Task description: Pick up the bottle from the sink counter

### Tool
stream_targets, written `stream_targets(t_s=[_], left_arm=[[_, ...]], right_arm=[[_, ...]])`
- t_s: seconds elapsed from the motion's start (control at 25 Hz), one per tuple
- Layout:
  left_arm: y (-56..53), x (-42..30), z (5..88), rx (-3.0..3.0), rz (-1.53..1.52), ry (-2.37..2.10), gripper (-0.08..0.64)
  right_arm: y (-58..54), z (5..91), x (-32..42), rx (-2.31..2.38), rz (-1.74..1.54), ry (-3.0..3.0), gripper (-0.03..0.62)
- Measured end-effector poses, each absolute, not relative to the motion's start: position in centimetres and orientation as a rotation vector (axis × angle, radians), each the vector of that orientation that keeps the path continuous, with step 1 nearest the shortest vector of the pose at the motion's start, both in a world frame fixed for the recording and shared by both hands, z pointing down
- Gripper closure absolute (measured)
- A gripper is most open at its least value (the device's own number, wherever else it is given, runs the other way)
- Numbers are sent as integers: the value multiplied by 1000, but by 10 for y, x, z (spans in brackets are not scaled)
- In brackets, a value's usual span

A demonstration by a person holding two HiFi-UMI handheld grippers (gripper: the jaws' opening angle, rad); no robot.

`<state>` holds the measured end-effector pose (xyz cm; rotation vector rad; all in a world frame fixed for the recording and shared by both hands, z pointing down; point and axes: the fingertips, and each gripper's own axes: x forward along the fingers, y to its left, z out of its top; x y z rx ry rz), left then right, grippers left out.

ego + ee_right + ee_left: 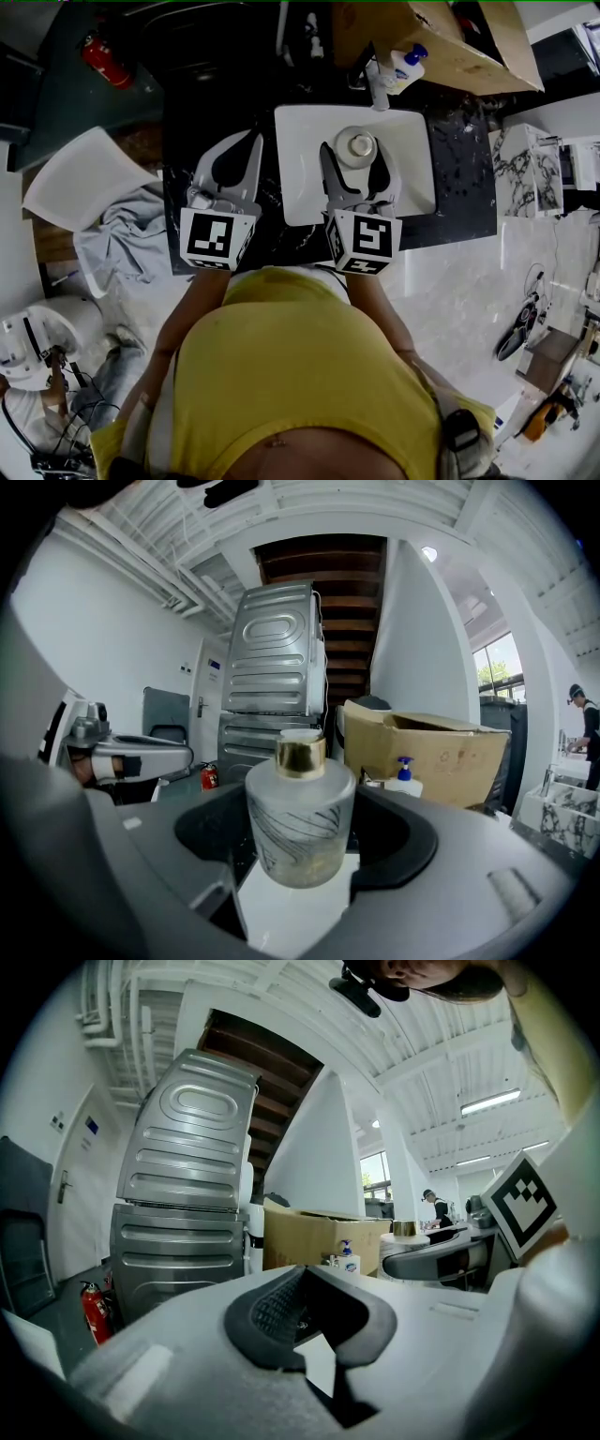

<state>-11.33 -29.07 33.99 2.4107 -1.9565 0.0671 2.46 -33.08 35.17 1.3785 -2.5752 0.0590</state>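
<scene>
Yellow shirt (pixel 300 356) fills foreground. Right claw (pixel 355 155) pinches frosted, gold-capped bottle (pixel 300 822) at middle of desk (pixel 459 169), over white sink basin (pixel 300 202); base seems clear. Left claw (pixel 244 139) pressed together, empty. Judged: pickup nearly done.

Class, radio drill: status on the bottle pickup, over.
Left tongs shut, empty. Right tongs clamped on frosted bottle, upright over white sink. Nothing in the way.
</scene>
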Motion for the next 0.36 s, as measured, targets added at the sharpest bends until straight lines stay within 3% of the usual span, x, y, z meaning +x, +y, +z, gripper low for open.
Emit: stream_targets(t_s=[0.36], left_arm=[[-294, -112, 344, 2409, 73, -1955, 555]], right_arm=[[-335, 357, 25, 1366, 64, -2572, 268]])
